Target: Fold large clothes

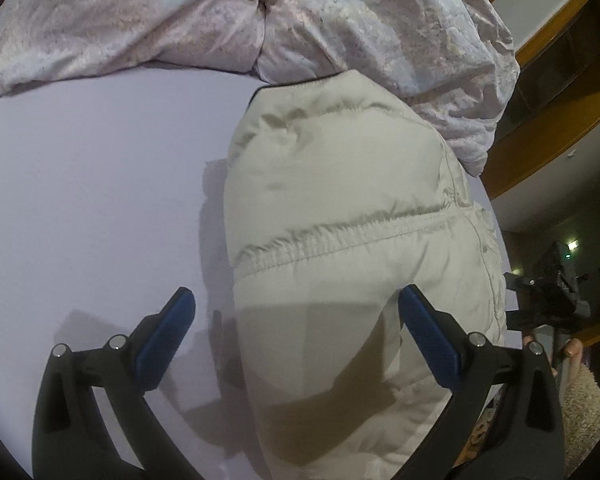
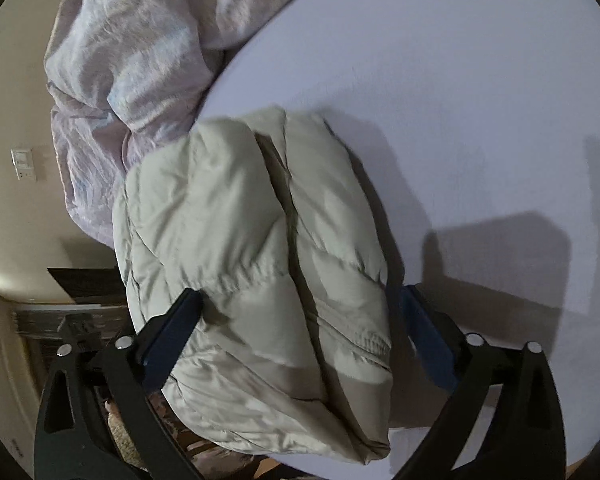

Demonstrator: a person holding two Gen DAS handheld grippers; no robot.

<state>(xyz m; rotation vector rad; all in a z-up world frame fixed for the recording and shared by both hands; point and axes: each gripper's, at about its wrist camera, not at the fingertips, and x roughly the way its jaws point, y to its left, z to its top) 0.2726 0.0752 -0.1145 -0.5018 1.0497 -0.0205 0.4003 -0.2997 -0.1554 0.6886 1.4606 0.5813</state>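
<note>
A cream puffer jacket [image 1: 340, 208] lies folded into a thick bundle on a pale lilac bed sheet [image 1: 92, 184], near the bed's edge. My left gripper [image 1: 296, 300] is open above the bundle's near end, its blue pads [image 1: 172, 320] apart and holding nothing. In the right wrist view the same jacket [image 2: 240, 248] shows two stacked folds with a dark seam between them. My right gripper [image 2: 300, 300] is open with its fingers on either side of the bundle's near end. I cannot tell whether they touch the fabric.
A crumpled pinkish duvet [image 1: 220, 20] is heaped behind the jacket and shows in the right wrist view [image 2: 132, 60] too. The bed edge runs just beside the jacket. Wooden furniture [image 1: 540, 152] and a dark stand [image 1: 548, 292] lie beyond it. A wall switch [image 2: 24, 164] is at left.
</note>
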